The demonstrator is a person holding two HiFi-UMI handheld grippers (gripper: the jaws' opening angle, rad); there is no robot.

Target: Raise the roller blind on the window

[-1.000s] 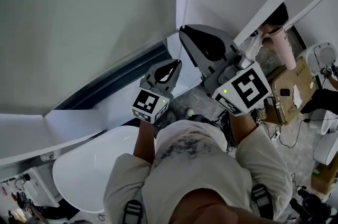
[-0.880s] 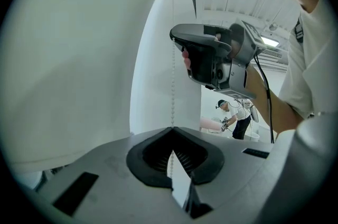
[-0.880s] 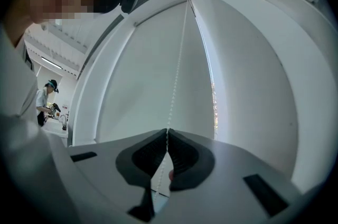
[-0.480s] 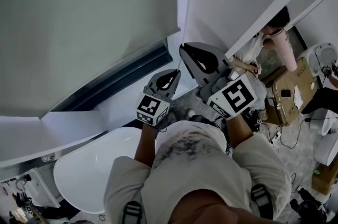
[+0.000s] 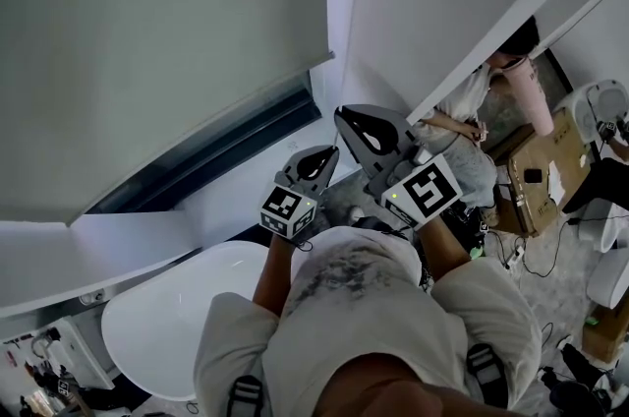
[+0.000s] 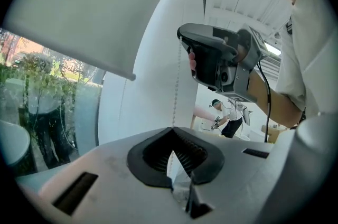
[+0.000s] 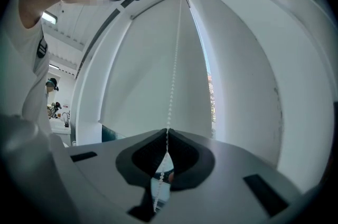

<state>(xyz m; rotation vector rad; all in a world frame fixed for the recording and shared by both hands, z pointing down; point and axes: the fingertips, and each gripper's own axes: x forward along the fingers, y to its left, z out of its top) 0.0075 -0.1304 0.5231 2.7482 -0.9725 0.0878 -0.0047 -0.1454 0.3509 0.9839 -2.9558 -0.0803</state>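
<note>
Between right tool (image 7: 166, 131) jaws: bead chain (image 7: 174, 83), unseen in head view.

A grey speckled floor (image 5: 555, 282) shows at the right, carrying a cardboard box (image 5: 536, 174) and, near it, loose black cables (image 5: 526, 258). A white rounded desk (image 5: 167, 327) stands at lower left.

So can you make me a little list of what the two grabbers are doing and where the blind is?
blind: roller blind partly raised, window glass showing under its bottom edge
chain: bead chain hanging straight down beside the blind
left gripper: shut on the bead chain
right gripper: shut on the bead chain, higher than the left
</note>
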